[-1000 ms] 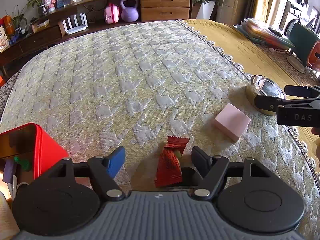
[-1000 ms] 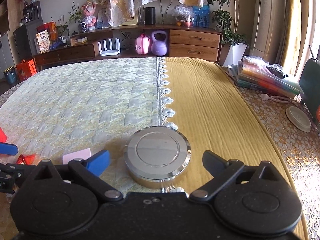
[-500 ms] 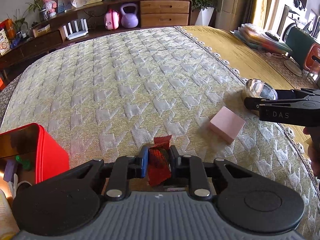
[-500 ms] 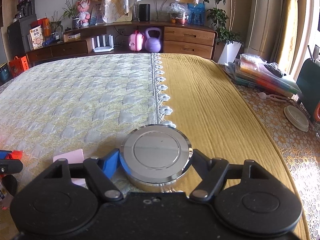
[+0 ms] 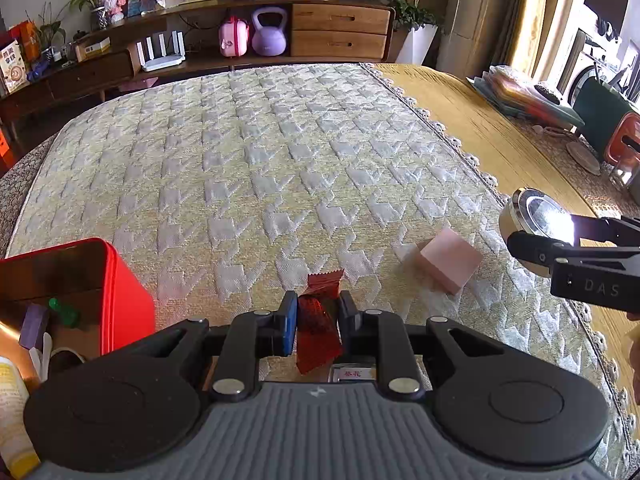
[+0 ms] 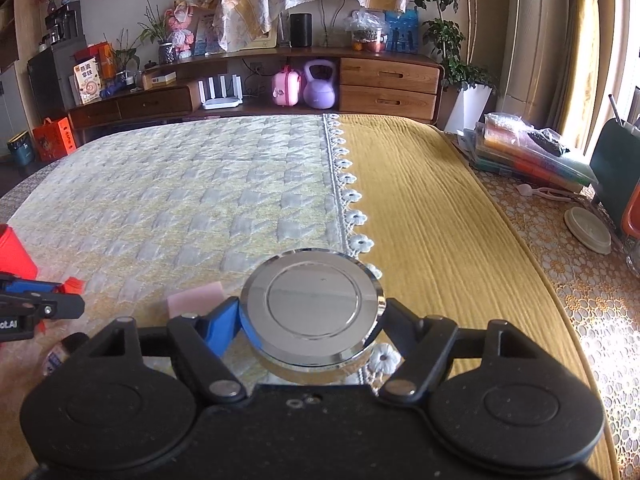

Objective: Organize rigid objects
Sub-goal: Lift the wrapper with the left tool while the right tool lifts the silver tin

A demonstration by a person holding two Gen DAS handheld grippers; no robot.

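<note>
Left gripper (image 5: 318, 318) pinches red wrapper (image 5: 316, 332), long axis along its fingers; red box (image 5: 120, 292) lies left. Right gripper (image 6: 310, 320) clamps round tin (image 6: 312, 308).

A crinkly red foil snack packet (image 5: 318, 330) stands pinched upright, its serrated top edge poking above the pale houndstooth quilted cover (image 5: 256, 168). Just to its right, a small pale pink rectangular block (image 5: 450, 262) lies flat on the quilt, turned corner-on. Further right, a round shiny chrome tin with a stepped lid (image 6: 312, 308) sits clamped at its sides, tilted slightly, over the lace-trimmed edge.
</note>
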